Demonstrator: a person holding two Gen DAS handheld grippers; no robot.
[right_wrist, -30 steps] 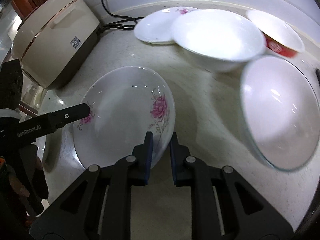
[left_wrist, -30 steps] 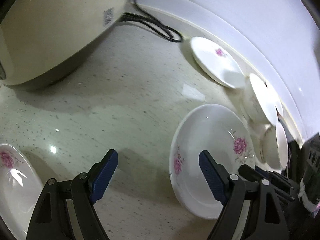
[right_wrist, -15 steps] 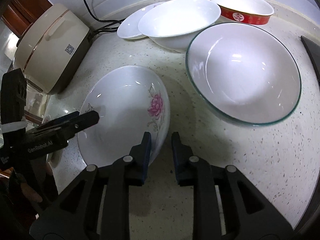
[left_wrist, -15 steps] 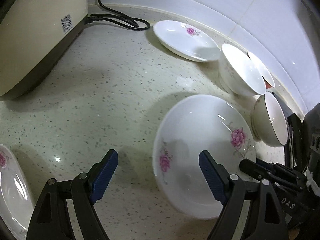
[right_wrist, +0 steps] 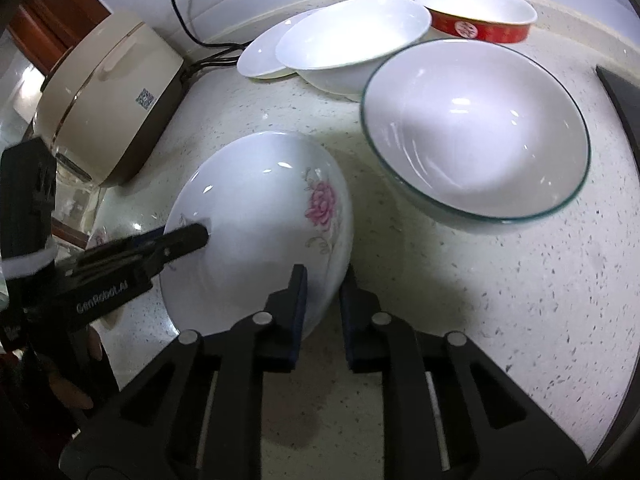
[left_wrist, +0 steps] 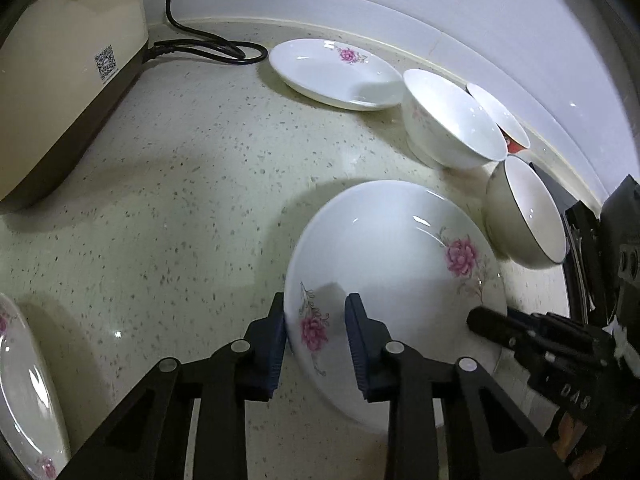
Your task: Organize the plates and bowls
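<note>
Both grippers point steeply down at the speckled desk (left_wrist: 192,184). The left gripper (left_wrist: 316,334) comes in from 6 o'clock in its own view. The right gripper (right_wrist: 323,300) also comes in from 6 o'clock in its view.

The flower plate (left_wrist: 396,280) sits tipped up between the two grippers. Its rim runs down between the left fingers (left_wrist: 362,344). One blue pad is outside the rim and the other is over the inside of the plate. These fingers are closing, and there is still a small gap, so I cannot tell if they squeeze the rim. The right fingers (right_wrist: 296,304) are pinched tight on the other side of the rim, at 6 o'clock on the plate in the right view.

The plate is white, round and shiny. It has two pink flowers with thin grey stems, one near each gripper.

At 12 o'clock from the plate in the left view lies another flower plate (left_wrist: 334,74), flat on the desk. A white bowl (left_wrist: 452,120) and a red bowl (left_wrist: 500,120) stand at 1 o'clock. A big bowl with a green rim (right_wrist: 476,136) is at 2 o'clock in the right view. A beige cooker (left_wrist: 60,80) with a black cord (left_wrist: 200,44) is at 10 o'clock. One more flower plate edge (left_wrist: 24,392) shows at 8 o'clock.
</note>
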